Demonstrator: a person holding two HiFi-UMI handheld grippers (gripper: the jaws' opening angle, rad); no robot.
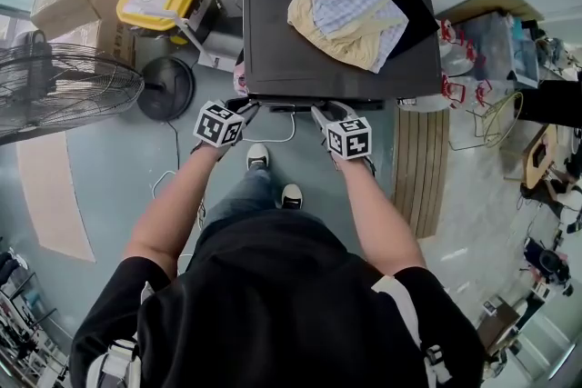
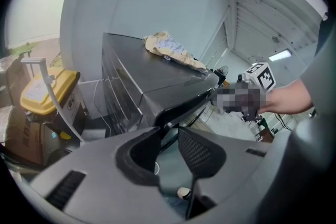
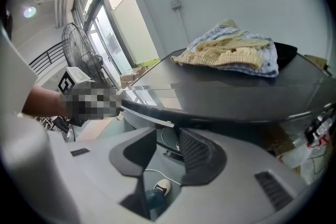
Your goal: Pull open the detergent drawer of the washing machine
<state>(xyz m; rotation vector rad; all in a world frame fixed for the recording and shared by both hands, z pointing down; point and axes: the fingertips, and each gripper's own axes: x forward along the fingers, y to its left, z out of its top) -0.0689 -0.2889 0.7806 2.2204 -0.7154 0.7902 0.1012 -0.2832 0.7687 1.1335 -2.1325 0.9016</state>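
Left hand-held gripper (image 2: 169,135) and right hand-held gripper (image 3: 168,136), both spread empty, face washing machine (image 1: 282,32) topped with clothes (image 1: 350,4).

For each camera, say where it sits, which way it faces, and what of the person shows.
Head view: on the head, looking steeply down at the washer and clothes; shows arms, left gripper, right gripper, shoes.
Left gripper view: on the left gripper, looking right across the washer's front; shows the right forearm.
Right gripper view: on the right gripper, looking left across it; shows the left forearm, a shoe.
Both gripper views share the clothes.
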